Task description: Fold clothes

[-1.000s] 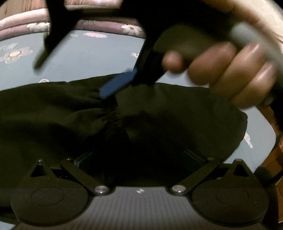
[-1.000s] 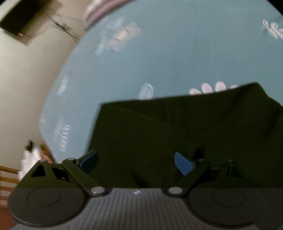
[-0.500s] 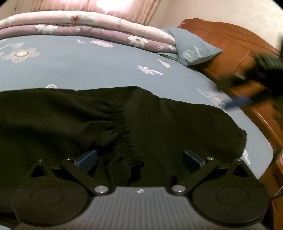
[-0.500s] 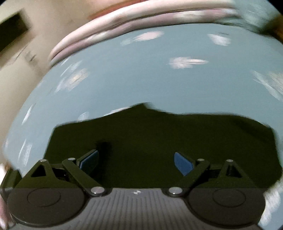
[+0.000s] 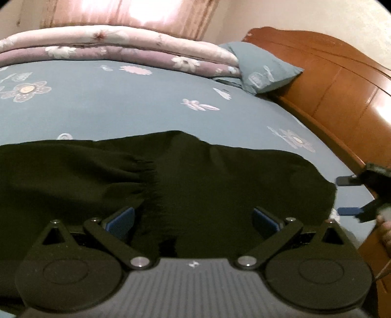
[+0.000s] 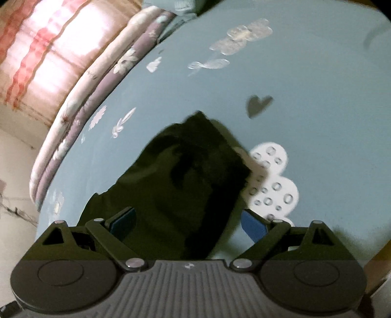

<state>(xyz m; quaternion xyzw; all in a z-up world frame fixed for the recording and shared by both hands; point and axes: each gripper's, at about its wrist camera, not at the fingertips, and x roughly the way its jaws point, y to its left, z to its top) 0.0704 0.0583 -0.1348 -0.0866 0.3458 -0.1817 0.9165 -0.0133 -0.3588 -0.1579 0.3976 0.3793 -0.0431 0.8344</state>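
On the blue flowered bedsheet [image 5: 136, 102] lies the dark garment [image 5: 220, 176], spread flat across the near half of the bed. From my left wrist camera it fills the lower middle of view, with a gathered elastic band [image 5: 149, 176] running down its centre where one layer lies over another. Its far edge is a low uneven line against the sheet.

My left claw [image 5: 193, 219] hangs just above the cloth, blue pads spread wide, nothing between them. One pad [image 5: 121, 217] sits left of the gathered band, the other off to the right over plain fabric. Whether the tips touch the cloth, I cannot tell.

My right claw [image 6: 188, 221] is likewise spread, with no cloth pinched. In its own camera, blurred, the garment [image 6: 185, 181] narrows away to a corner; its right edge runs between my pads, so the right pad [image 6: 254, 226] is over bare sheet [image 6: 317, 122] beside a white cloud print [image 6: 271, 181], the left pad over dark fabric. From the left camera the same right claw [image 5: 347, 195] shows at the far right edge, just off the garment's right end, pads apart.

Beyond the garment: folded pink-and-mauve quilt [image 5: 117, 49] along the far side, a blue pillow [image 5: 261, 66] against the wooden headboard [image 5: 337, 80], and a lit pink curtain [image 5: 146, 14] behind.
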